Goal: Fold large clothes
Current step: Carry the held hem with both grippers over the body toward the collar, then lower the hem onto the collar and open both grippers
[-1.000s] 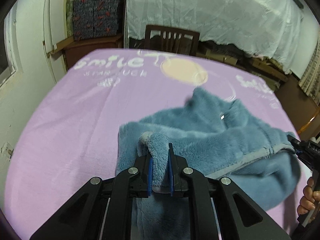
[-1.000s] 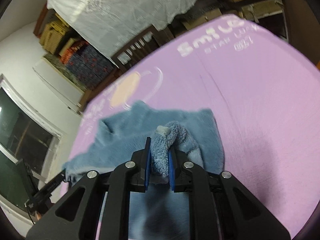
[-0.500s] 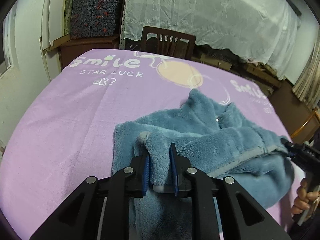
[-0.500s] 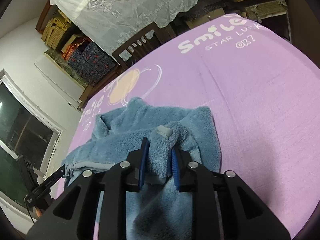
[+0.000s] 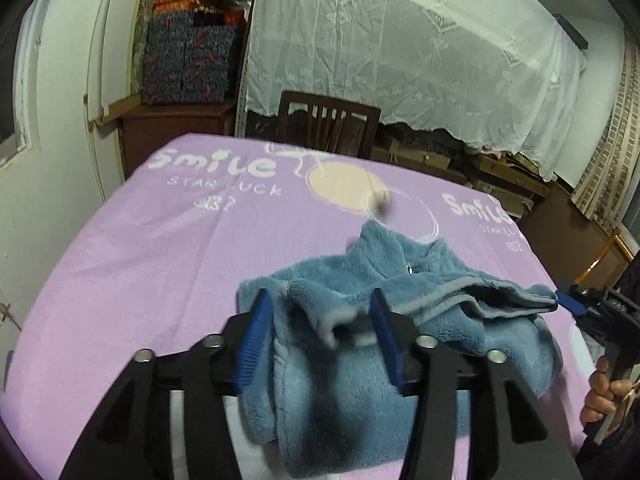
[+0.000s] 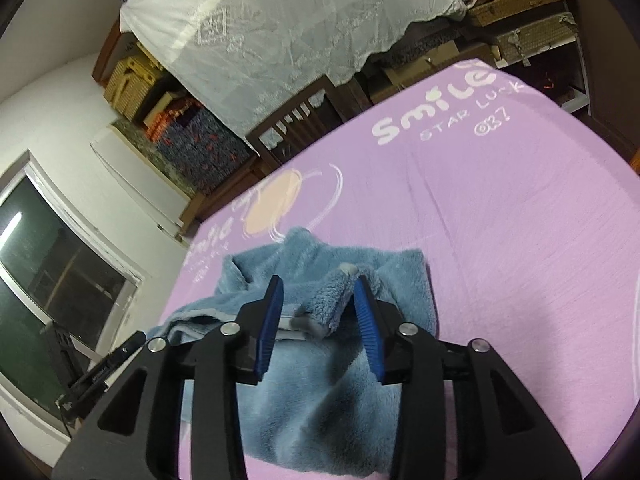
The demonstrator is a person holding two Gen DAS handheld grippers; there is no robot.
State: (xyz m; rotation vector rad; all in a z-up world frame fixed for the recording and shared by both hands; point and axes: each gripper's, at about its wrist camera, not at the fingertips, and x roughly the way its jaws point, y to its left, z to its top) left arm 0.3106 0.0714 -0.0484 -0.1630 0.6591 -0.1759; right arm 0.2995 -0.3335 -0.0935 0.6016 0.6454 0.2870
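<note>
A blue fleece jacket (image 5: 360, 360) lies bunched on the purple sheet (image 5: 160, 260), collar toward the far side. My left gripper (image 5: 320, 312) is open, its blue pads either side of a grey-trimmed cuff that rests on the garment. My right gripper (image 6: 318, 292) is open too, with a fleece sleeve end (image 6: 332, 300) lying loose between its pads. The jacket also shows in the right wrist view (image 6: 320, 400). The right gripper and the hand holding it appear at the right edge of the left wrist view (image 5: 600, 312).
The purple sheet (image 6: 500, 240) covers a wide table printed with "Smile Star Luck". A wooden chair (image 5: 328, 124) stands at the far edge. White lace cloth (image 5: 400, 60) covers stacked goods behind. A window (image 6: 48, 280) is at the left.
Both grippers have opened and let go of the fleece sleeves, which now lie on the jacket. Both grippers have pulled back slightly.
</note>
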